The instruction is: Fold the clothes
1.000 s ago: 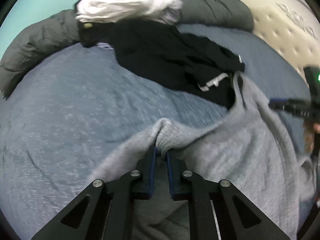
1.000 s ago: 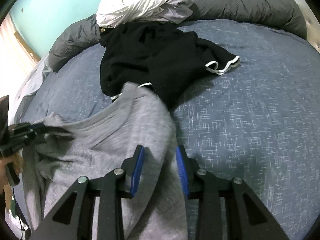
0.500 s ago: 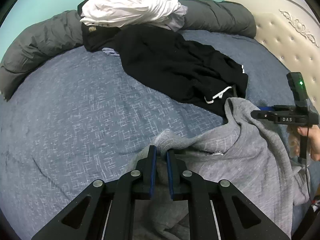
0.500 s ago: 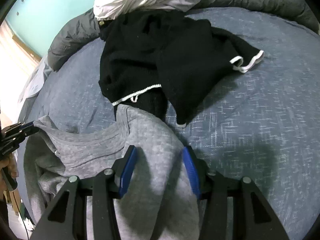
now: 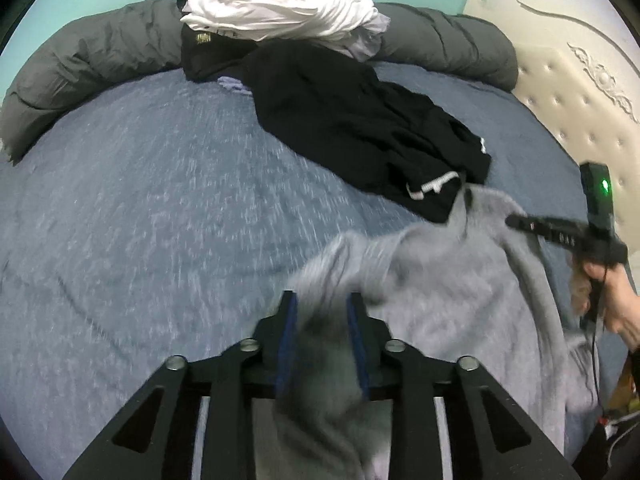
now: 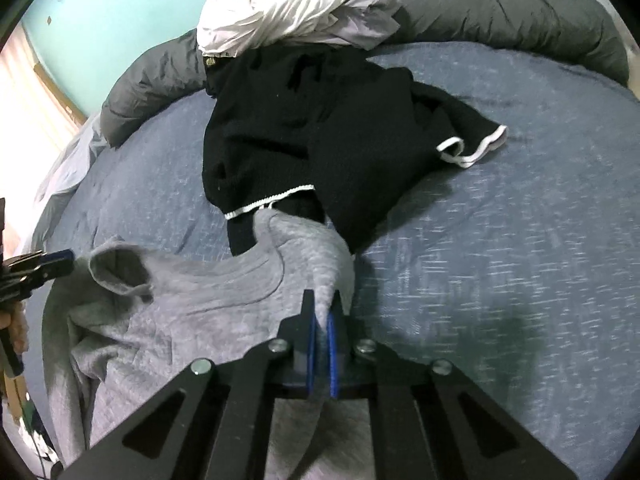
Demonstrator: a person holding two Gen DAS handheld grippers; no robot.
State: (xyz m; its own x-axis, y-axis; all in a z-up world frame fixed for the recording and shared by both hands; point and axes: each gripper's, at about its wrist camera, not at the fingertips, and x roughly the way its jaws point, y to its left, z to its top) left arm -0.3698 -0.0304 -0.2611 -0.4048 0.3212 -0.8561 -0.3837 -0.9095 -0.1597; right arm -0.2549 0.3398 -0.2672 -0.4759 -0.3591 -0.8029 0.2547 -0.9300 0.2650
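On the blue bedspread (image 5: pixel 168 208) lies a grey sweater (image 5: pixel 452 292), spread across the near right part of the bed in the left wrist view and the near left part in the right wrist view. Its long axis runs from the near edge of the bed toward the far side, with the neckline (image 6: pixel 224 276) at the far end pointing toward the pile of clothes. That far end overlaps the hem of a black garment with white trim (image 6: pixel 312 148); a bunched white garment (image 6: pixel 288 4) sits on the black one's far end, against a rolled dark grey duvet (image 5: pixel 80 60) that curves along the far edge of the bed.

Going left to right in the left wrist view: the left gripper (image 5: pixel 322 304) has its jaws partly spread, having just been opening, and a blurred fold of the sweater's left shoulder sits loosely between its 2 blue pads (image 5: pixel 289 336) without being pressed. Further right the sweater's body lies flat, and beyond it the right gripper (image 5: pixel 532 226) comes in from the right edge, carried by a hand (image 5: pixel 616 300), in front of a cream tufted headboard (image 5: pixel 576 92).

In the right wrist view the right gripper (image 6: pixel 322 312) has just closed: its jaws are nearly together, pinching a raised ridge of the sweater's right shoulder (image 6: pixel 328 264). At the left edge of that view the left gripper's tips (image 6: pixel 52 266) reach the cuff-like opening (image 6: pixel 120 268) of the sweater.
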